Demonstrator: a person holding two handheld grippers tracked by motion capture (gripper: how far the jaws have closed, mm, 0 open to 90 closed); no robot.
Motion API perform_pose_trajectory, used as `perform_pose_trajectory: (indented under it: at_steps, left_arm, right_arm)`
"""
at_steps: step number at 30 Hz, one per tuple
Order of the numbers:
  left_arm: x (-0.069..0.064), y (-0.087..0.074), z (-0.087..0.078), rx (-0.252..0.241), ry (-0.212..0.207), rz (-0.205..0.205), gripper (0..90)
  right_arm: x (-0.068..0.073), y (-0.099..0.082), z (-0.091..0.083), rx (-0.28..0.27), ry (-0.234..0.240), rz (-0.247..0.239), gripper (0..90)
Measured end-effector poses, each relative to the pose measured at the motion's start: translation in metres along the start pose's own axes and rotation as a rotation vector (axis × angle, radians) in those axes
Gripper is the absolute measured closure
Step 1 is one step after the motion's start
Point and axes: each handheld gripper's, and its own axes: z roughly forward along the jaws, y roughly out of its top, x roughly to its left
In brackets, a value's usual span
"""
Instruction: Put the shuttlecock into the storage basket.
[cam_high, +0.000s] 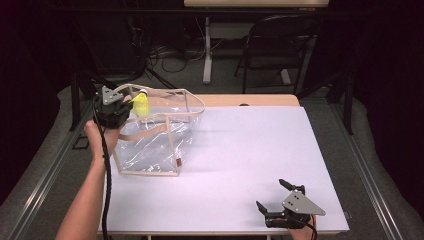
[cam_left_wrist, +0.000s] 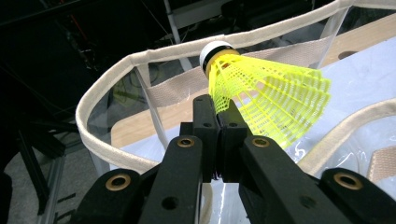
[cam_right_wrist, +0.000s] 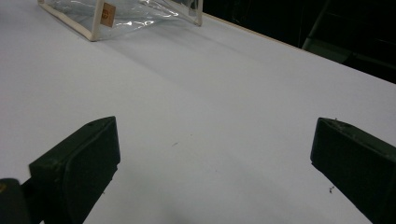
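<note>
A yellow plastic shuttlecock (cam_left_wrist: 266, 102) with a white cork tip is pinched by its skirt in my left gripper (cam_left_wrist: 219, 116), which is shut on it. In the high view the left gripper (cam_high: 125, 106) holds the shuttlecock (cam_high: 140, 104) above the open mouth of a clear plastic tote bag (cam_high: 155, 145) with beige trim and handles. The bag's rim (cam_left_wrist: 154, 53) curves behind the shuttlecock. My right gripper (cam_high: 272, 196) rests open near the table's front right edge, with nothing between its jaws. The bag's corner with a brown tag (cam_right_wrist: 108, 14) lies far ahead of it.
The white table surface (cam_high: 250, 150) stretches to the right of the bag. A wooden strip (cam_high: 250, 100) runs along the far edge. Behind the table stand a black chair (cam_high: 280, 45) and another table's leg (cam_high: 206, 50). Metal rails flank both sides.
</note>
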Motion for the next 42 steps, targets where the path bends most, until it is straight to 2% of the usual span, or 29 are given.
perform_pose_trajectory:
  at_steps: [17,25,26,29,32,34,35,37,39,42]
  left_arm:
    - [-0.002,0.002,0.010,0.034,0.032,0.024,88.0]
    - [-0.007,0.005,0.013,0.045,0.045,0.053,87.0]
    - [-0.008,0.005,0.013,0.044,0.048,0.055,85.5]
    - [-0.008,0.006,0.012,0.038,0.048,0.052,72.2]
    - [-0.010,0.008,0.006,0.001,0.057,0.046,57.5]
    - [-0.010,0.009,0.005,-0.008,0.056,0.046,54.6]
    - [-0.011,0.010,0.003,-0.013,0.056,0.046,48.9]
    - [-0.012,0.011,0.001,-0.015,0.044,0.044,43.1]
    - [-0.013,0.012,-0.004,-0.023,0.010,0.048,38.5]
    - [-0.015,0.012,-0.006,-0.028,-0.010,0.056,34.9]
  right_arm:
    - [0.001,0.000,0.001,-0.007,0.002,-0.003,1.0]
    - [0.001,0.000,0.001,-0.006,0.003,-0.001,1.0]
    - [0.001,0.000,0.001,-0.006,0.003,0.000,1.0]
    - [0.000,0.000,0.000,0.000,0.007,0.000,1.0]
    - [0.000,0.000,0.001,-0.004,0.003,0.001,1.0]
    - [0.000,0.000,0.001,-0.001,0.003,0.002,1.0]
    - [0.000,0.000,0.001,-0.001,0.004,0.002,1.0]
    - [0.000,0.000,0.001,-0.001,0.004,0.002,1.0]
    - [0.000,0.000,0.001,0.001,0.005,0.003,1.0]
    - [0.000,0.000,0.001,0.000,0.006,0.001,1.0]
